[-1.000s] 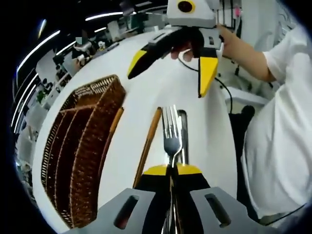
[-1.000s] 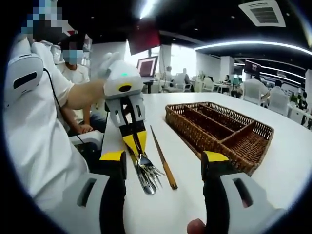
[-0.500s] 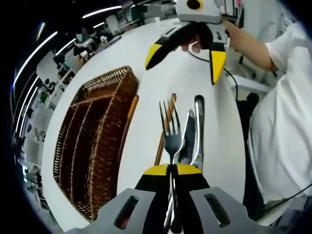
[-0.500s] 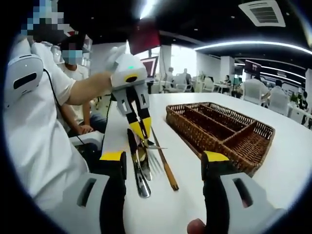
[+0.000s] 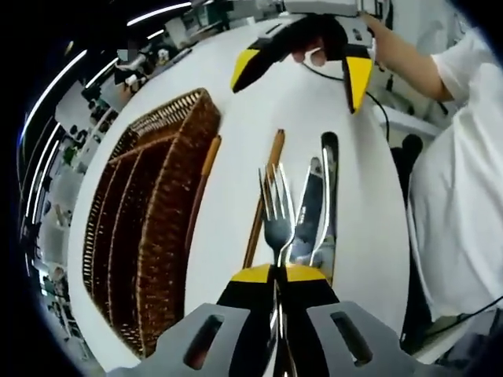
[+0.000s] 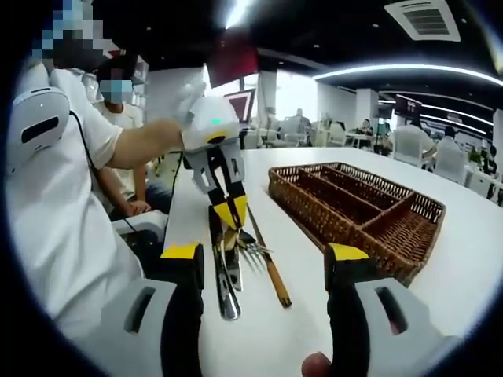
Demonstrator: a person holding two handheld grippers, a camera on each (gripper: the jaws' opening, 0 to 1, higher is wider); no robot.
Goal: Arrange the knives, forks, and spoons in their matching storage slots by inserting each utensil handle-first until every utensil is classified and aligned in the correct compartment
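A: Left gripper view first. Left gripper [image 5: 277, 275], fingers clenched on a fork [image 5: 278, 216] by the handle, tines pointing forward, away from the camera. Fork looks lifted off the white desk [image 5: 236, 149], going by the right gripper view, where it hangs from that gripper [image 6: 228, 214] with tines [image 6: 253, 251] out toward the basket side.

B: What's under it?

A: Two more metal utensils lying on the desk just right of the fork in the left gripper view, a knife [image 5: 308, 216] and a longer piece [image 5: 326, 188]. Can't tell if that one is a spoon or another knife. Two wooden chopsticks too: one [image 5: 262, 200] just left of the fork, the other [image 5: 203, 192] right against the basket wall.

B: Basket?

A: Wicker tray [image 5: 145, 228] with long compartments, on the desk to the left, well apart from the fork. In the right gripper view it [image 6: 357, 208] sits to the right, compartments look bare, though the far slots are hard to see.

B: Right gripper?

A: Fingers released, spread wide, nothing between them [image 6: 263, 259]. In the left gripper view it [image 5: 302, 67] hovers beyond the utensils, jaws apart, held by a person's hand [image 5: 314, 53].
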